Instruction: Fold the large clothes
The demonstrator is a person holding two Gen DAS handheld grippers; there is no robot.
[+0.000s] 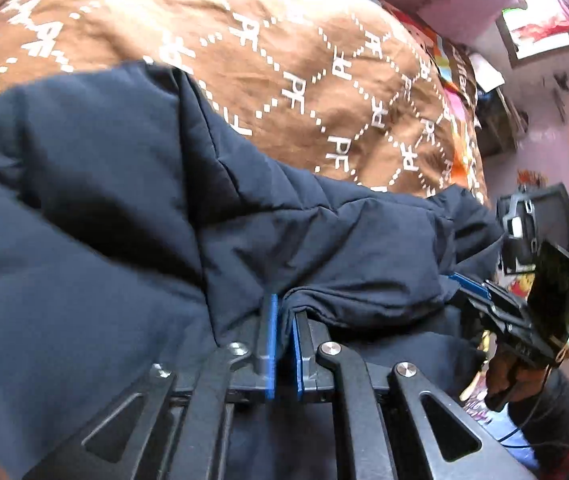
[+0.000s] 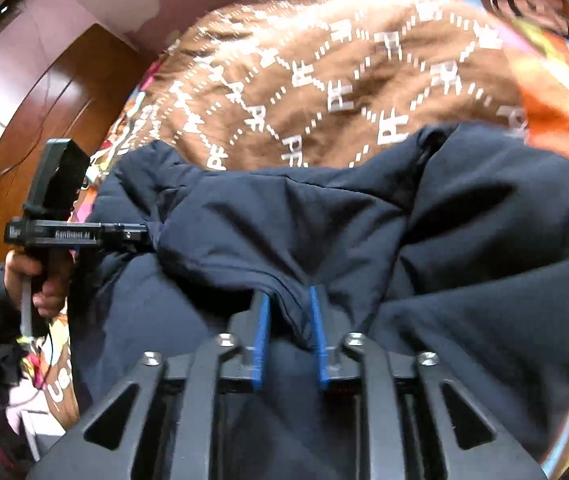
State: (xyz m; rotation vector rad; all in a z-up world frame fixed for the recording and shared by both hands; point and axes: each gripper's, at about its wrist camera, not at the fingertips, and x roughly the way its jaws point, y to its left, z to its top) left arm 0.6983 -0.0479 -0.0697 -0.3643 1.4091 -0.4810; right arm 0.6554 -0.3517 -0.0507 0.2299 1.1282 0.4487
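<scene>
- Left wrist view: the left gripper [image 1: 282, 320] points steeply down at the dark navy padded jacket [image 1: 104, 200], which lies bunched on a brown blanket [image 1: 284, 40] patterned with white letters. Its blue pads [image 1: 271, 344] stand nearly together, with a fold of the jacket's edge caught at their tips; the gap behind the tips is thin and looks empty.
- Same view: the jacket stretches from lower left to the right, where the right gripper [image 1: 468, 288] meets the same hem side. So the garment's long axis runs across, from one gripper to the other, and its bulk lies ahead of both, toward the blanket.
- Right wrist view: the right gripper [image 2: 290, 312] also tilts downward. Its pads stand clearly apart, and a pleat of jacket [image 2: 364, 220] hangs between them; it touches the right-hand pad, but I cannot tell that it is squeezed, so the hold looks slack.
- Same view: the left gripper [image 2: 140, 232] sits off to the left, held by a hand [image 2: 36, 280], its tip buried in the jacket's edge, at about the same depth.
- Judgement: both grippers are on the near edge, well apart along it, with the free cloth lying away from the person. The left has the firmer pinch; the right side would likely slip first if the edge is carried forward.
</scene>
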